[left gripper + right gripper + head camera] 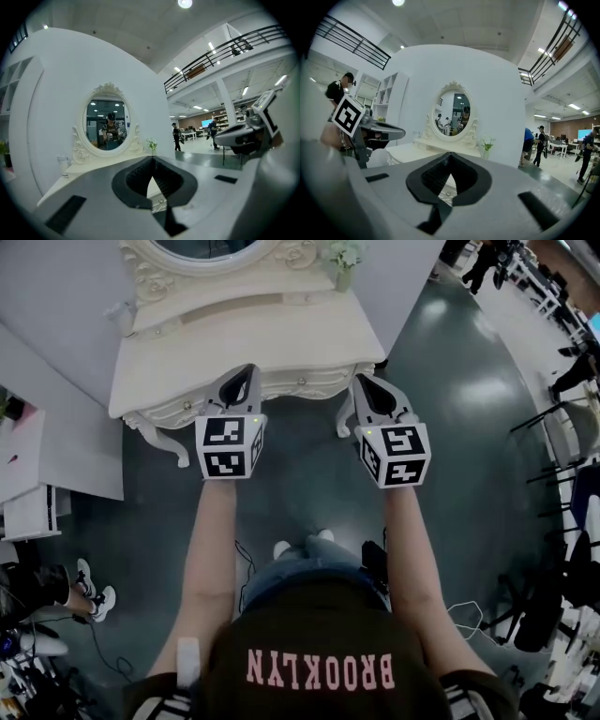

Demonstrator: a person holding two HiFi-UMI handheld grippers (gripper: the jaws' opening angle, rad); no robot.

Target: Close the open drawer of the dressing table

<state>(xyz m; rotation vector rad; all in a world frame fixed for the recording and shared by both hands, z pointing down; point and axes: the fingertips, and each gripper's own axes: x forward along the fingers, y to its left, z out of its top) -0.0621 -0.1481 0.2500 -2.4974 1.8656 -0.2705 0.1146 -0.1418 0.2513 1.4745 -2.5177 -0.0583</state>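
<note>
Cream dressing table [281, 338] lies below in the head view, with the closed, empty left tool [249, 371] and right tool [362, 381] at its front edge. The gripper views alone show its oval mirror [107, 123] whole.

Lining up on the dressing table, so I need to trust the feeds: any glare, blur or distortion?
Head view: table evenly lit, bright glare on the floor at right, edges bowed. Left gripper view: strong fisheye, dark corners, ceiling lamp flares, claw soft up close. Right gripper view: the same, mirror sharp.

Right gripper [449, 160] jaws together, dressing table [408, 152] ahead, left gripper [374, 129] at left
</note>
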